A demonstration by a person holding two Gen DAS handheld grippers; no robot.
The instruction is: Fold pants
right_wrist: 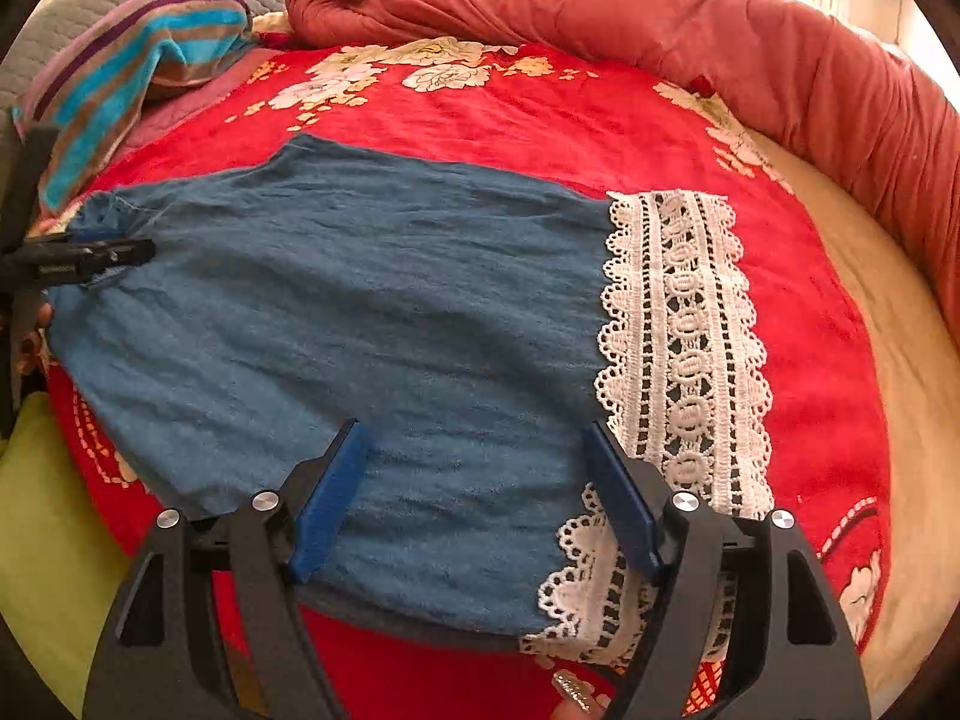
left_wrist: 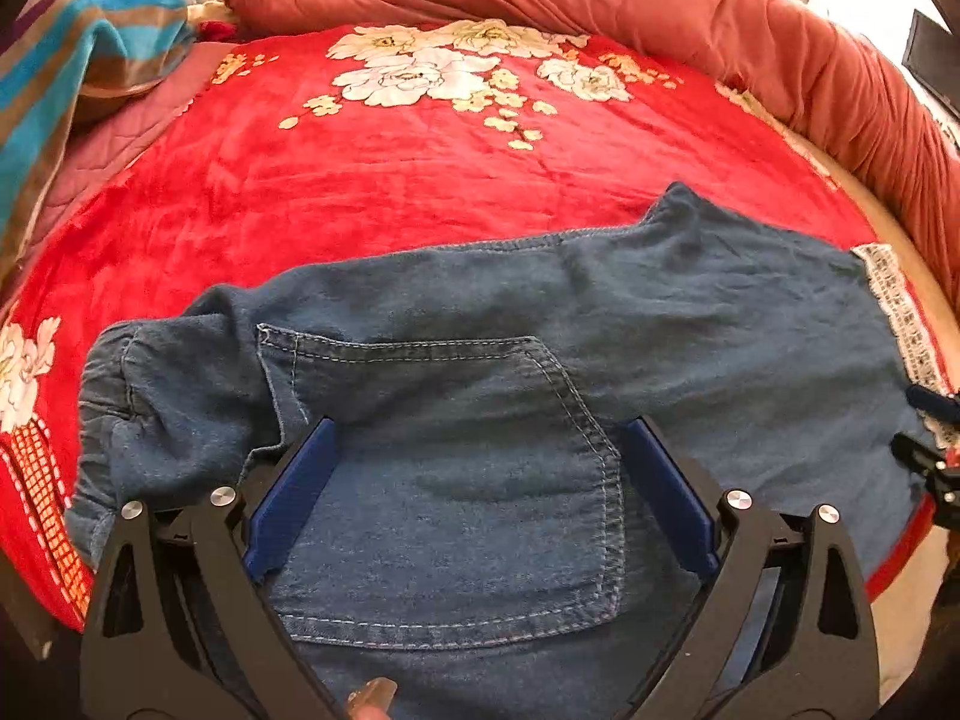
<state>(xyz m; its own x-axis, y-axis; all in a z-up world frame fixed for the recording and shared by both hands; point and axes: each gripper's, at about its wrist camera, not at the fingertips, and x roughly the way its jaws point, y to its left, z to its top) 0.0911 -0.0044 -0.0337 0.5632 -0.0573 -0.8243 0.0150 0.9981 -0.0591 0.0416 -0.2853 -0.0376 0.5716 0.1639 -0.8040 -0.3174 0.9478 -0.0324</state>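
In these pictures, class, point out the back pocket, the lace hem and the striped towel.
back pocket (left_wrist: 456,480): left wrist view, pocket's middle.
lace hem (right_wrist: 684,336): right wrist view, trim's centre.
striped towel (right_wrist: 138,66): right wrist view, blue stripe.

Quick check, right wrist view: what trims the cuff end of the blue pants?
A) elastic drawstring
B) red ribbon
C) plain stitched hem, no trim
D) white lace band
D: a white lace band with openwork loops runs across the end of the blue pants, which lie flat on the red floral blanket.
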